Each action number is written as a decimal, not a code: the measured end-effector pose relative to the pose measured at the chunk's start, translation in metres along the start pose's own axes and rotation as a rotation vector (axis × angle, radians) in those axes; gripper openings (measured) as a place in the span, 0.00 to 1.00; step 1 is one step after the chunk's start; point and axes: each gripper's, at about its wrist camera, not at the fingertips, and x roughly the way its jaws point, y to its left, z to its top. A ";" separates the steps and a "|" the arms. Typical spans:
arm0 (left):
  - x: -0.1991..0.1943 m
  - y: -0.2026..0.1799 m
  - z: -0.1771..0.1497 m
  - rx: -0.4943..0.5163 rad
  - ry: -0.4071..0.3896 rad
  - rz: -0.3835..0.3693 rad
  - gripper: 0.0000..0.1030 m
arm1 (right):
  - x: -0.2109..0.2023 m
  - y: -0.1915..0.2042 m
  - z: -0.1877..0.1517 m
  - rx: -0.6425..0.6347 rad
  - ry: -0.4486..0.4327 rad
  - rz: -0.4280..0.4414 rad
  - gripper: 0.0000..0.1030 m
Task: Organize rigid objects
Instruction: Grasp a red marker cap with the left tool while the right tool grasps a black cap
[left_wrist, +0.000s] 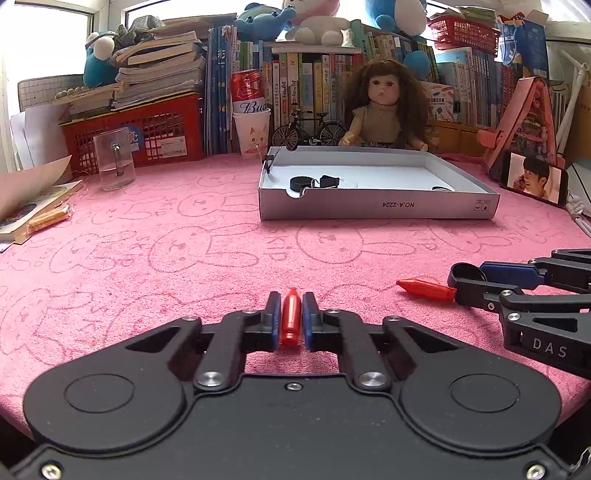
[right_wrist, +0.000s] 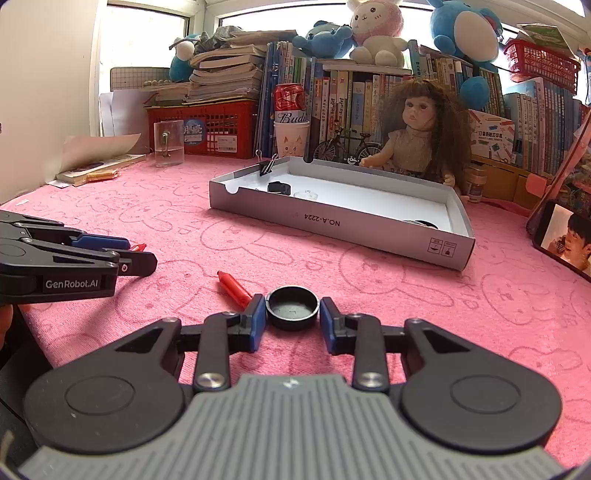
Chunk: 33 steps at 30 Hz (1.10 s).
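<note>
My left gripper (left_wrist: 290, 308) is shut on a red pen cap (left_wrist: 290, 317), low over the pink cloth. In the right wrist view the left gripper (right_wrist: 138, 254) shows at the left with the cap's red tip peeking out. My right gripper (right_wrist: 293, 310) has its pads against the sides of a round black lid (right_wrist: 292, 307) resting on the cloth. A second red cap (right_wrist: 233, 289) lies just left of it and also shows in the left wrist view (left_wrist: 424, 288). A shallow grey box (left_wrist: 373, 208) ahead holds a black clip, a clear lid and a black ring.
A binder clip (right_wrist: 266, 165) sits on the box's far left corner. A glass mug (left_wrist: 113, 158), red basket (left_wrist: 147, 134), paper cup with can (left_wrist: 253, 129), doll (left_wrist: 380, 110), toy bicycle and books line the back. A phone (left_wrist: 533, 181) leans at the right. Books lie at the left edge.
</note>
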 end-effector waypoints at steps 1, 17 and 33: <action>0.000 0.000 0.001 -0.006 0.002 -0.001 0.10 | 0.000 0.000 0.000 0.001 -0.002 0.000 0.36; 0.005 -0.011 0.021 0.010 -0.020 -0.028 0.10 | 0.002 -0.016 0.011 0.075 -0.005 -0.080 0.35; 0.040 -0.025 0.076 -0.007 -0.032 -0.110 0.10 | 0.021 -0.054 0.045 0.210 0.014 -0.144 0.35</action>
